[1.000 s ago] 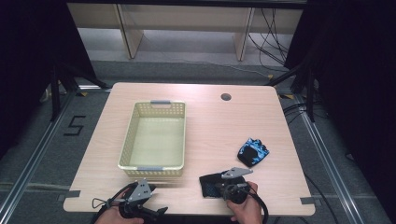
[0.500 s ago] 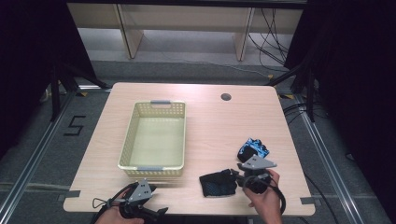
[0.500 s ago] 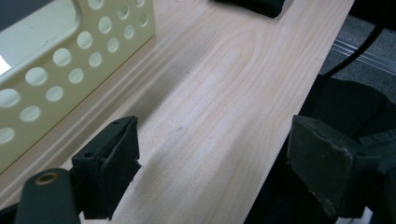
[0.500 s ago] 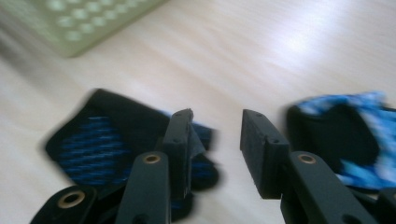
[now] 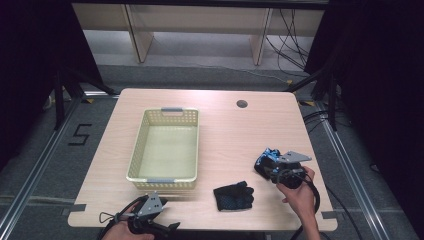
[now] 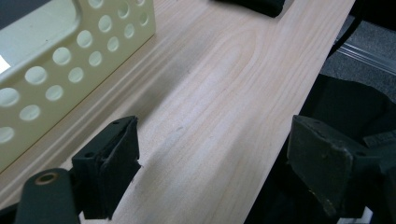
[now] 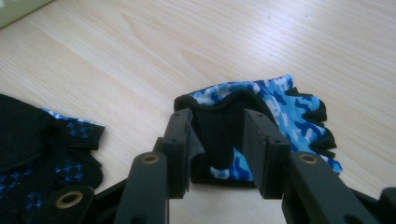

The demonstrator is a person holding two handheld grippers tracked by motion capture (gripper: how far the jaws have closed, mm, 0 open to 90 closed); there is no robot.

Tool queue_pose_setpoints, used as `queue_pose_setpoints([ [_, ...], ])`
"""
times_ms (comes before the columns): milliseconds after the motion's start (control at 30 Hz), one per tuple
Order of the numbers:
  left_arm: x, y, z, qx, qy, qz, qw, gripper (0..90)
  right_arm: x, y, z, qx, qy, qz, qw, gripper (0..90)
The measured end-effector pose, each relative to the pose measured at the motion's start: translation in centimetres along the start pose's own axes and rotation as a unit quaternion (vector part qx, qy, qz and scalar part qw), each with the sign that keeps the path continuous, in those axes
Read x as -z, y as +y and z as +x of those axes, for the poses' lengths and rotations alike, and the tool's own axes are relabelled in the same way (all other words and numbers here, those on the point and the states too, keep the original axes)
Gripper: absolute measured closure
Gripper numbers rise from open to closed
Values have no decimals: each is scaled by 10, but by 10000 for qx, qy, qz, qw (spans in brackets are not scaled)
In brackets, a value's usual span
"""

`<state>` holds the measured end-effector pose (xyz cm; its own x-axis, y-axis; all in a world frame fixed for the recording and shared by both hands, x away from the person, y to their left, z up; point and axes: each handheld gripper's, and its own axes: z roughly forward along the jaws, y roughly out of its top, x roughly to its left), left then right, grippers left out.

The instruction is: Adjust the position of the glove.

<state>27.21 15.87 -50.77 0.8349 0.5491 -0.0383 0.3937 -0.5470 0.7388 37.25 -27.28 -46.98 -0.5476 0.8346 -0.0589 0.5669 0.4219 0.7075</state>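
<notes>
Moved rightward off the black glove [image 5: 233,195], the right gripper [image 7: 218,140] now has its fingers [image 7: 180,140] straddling the blue glove's [image 7: 275,105] cuff, not yet clenched. Two gloves, one basket [image 5: 165,177] on the table [image 5: 235,135]. Left gripper [image 6: 215,168] fingers are spread, grasping nothing.

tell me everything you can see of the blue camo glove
The blue camo glove is a fingerless fabric glove, blue, white and black, with black trim and a dark lining. It lies crumpled on the table's right side, apart from the black glove. The right gripper's jaws straddle its raised black cuff, nearly closed on it.
</notes>
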Motion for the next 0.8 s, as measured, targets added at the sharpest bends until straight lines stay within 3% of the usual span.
queue_pose_setpoints([
  [133, 0, 0, -1, 111, -13, -11, 9999, 164, -11, 3, -5, 76, 91, 125, 9999, 635],
  [167, 0, 0, -1, 123, -26, -4, 9999, 164, -12, 4, -5, -18, 116, 160, 9998, 633],
  [200, 0, 0, -1, 96, -13, 4, 10000, 163, -15, 4, -7, 32, 128, 155, 9998, 634],
  [233, 0, 0, 0, 7, -21, -2, 10000, 164, -16, 5, -7, -65, 160, 214, 9996, 633],
  [300, 0, 0, 1, -34, -1, 42, 10000, 164, -19, 5, -10, 92, 187, 283, 9994, 625],
  [333, 0, 0, 0, 14, 17, 3, 10000, 164, -21, 6, -10, 11, 221, 311, 9993, 623],
  [400, -1, 0, -2, 161, -11, -57, 9999, 164, -25, 5, -12, 103, 258, 371, 9989, 618],
  [467, -1, 0, -2, 146, -9, -47, 9999, 163, -28, 6, -12, 145, 279, 391, 9987, 616],
  [500, 0, 0, -1, 21, -26, -41, 10000, 163, -33, 4, -11, 159, 230, 248, 9993, 616],
  [567, 0, 0, -1, 74, -13, -10, 10000, 163, -35, 5, -10, 94, 387, 572, 9976, 620],
  [667, -1, 0, -2, 159, -9, -51, 9999, 164, -44, 2, -12, 176, 385, 601, 9973, 635],
  [733, 0, 0, -1, 78, -11, 18, 10000, 164, -40, 3, -13, 47, 454, 765, 9960, 675],
  [800, -1, 0, -2, 85, -12, 11, 10000, 164, -42, 1, -15, -81, 403, 527, 9978, 721],
])
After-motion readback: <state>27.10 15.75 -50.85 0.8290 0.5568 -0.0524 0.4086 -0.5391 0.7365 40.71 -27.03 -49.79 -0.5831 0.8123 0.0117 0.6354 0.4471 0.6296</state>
